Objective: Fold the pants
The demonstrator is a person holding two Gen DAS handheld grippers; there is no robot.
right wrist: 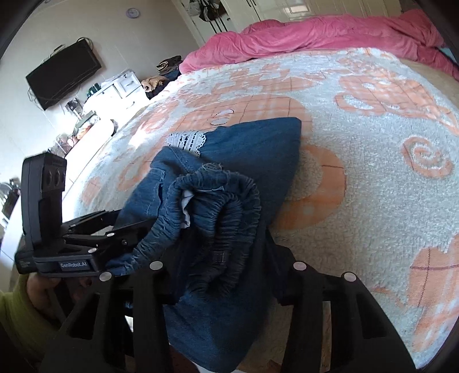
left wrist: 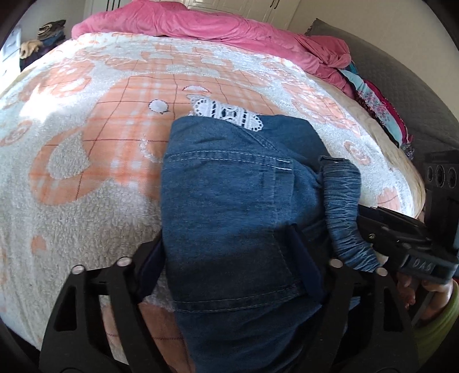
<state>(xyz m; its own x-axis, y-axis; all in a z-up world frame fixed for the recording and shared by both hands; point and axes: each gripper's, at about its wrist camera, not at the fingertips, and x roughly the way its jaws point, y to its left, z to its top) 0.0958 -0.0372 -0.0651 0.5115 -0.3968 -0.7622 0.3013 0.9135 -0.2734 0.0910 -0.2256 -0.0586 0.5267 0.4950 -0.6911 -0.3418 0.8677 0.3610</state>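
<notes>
Bedroom scene: a bed (left wrist: 86, 178) covered by a fleecy white blanket (right wrist: 358, 200) with orange plaid motifs fills both views; sunlight falls on its left part. A crumpled pink duvet (left wrist: 206, 25) lies along the far edge, with patterned cloths (left wrist: 378, 106) beside a grey quilted headboard (left wrist: 401, 94). In the right wrist view, a black television (right wrist: 63, 71) hangs on the pale wall above a cluttered white dresser (right wrist: 126, 86), near a round wall clock (right wrist: 132, 12). The denim pants (left wrist: 229, 200), partly folded, rest on the near part of the bed, white lace trim (left wrist: 226, 113) at their far end. The left tongs (left wrist: 229, 258) are spread apart, the denim between the fingers. The right tongs (right wrist: 223, 266) are likewise spread, the gathered elastic waistband (right wrist: 229, 212) bunched between them. Each device appears in the other's view.
</notes>
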